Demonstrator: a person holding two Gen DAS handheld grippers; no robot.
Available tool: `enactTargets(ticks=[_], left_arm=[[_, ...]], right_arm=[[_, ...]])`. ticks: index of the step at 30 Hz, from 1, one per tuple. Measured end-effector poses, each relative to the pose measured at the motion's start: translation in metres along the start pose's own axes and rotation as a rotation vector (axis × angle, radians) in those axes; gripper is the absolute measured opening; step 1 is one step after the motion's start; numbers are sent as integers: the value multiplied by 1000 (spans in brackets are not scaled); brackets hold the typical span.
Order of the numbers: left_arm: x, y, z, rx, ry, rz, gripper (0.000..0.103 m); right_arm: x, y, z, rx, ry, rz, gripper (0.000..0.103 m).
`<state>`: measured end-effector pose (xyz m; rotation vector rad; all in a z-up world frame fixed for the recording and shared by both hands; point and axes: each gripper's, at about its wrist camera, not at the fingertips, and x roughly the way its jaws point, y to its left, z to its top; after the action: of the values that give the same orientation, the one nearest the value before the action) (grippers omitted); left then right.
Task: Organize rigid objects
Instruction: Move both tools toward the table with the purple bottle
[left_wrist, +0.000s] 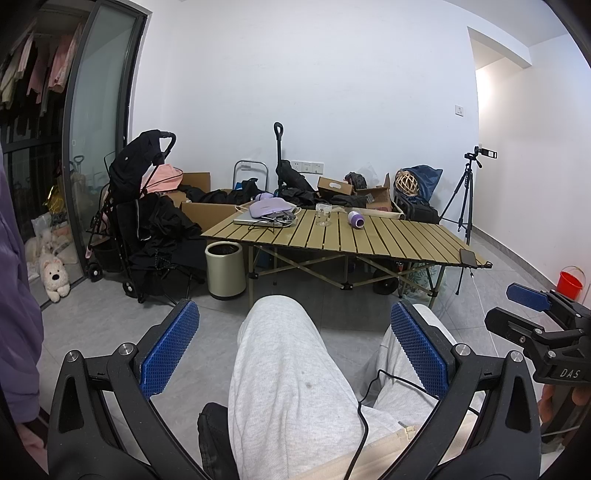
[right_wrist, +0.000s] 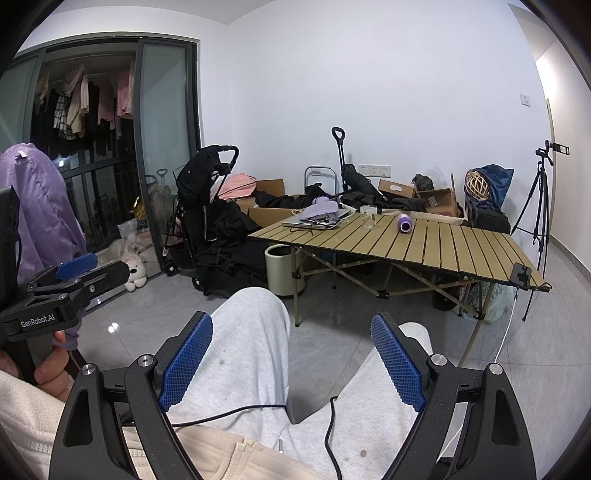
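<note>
A slatted folding table (left_wrist: 369, 240) (right_wrist: 443, 247) stands across the room. On it lie a purple cylinder on its side (left_wrist: 356, 218) (right_wrist: 404, 223), a clear glass cup (left_wrist: 323, 215) (right_wrist: 369, 216), a laptop (left_wrist: 255, 220) (right_wrist: 306, 221) under a lilac pouch (left_wrist: 267, 206) (right_wrist: 320, 211), and a phone (left_wrist: 468, 256) (right_wrist: 521, 274) at the near right corner. My left gripper (left_wrist: 293, 325) (right_wrist: 92, 264) is open and empty over the person's grey-trousered knees. My right gripper (right_wrist: 291, 334) (left_wrist: 517, 295) is open and empty beside it. Both are far from the table.
A cream bin (left_wrist: 225, 269) stands by the table's left legs. A black stroller (left_wrist: 144, 206) with dark clothes is at the left. Cardboard boxes (left_wrist: 334, 186) and bags line the back wall. A tripod (left_wrist: 465, 199) stands at right, and a red bucket (left_wrist: 570, 282).
</note>
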<state>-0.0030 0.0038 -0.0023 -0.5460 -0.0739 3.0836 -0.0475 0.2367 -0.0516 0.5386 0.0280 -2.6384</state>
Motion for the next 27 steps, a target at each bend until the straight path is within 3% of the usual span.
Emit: enactTargets(ticks=[27], left_arm=[[4,-5,-4,1,3,-1,103]], right_arm=[[9,-2,-9,5,8,1,92]])
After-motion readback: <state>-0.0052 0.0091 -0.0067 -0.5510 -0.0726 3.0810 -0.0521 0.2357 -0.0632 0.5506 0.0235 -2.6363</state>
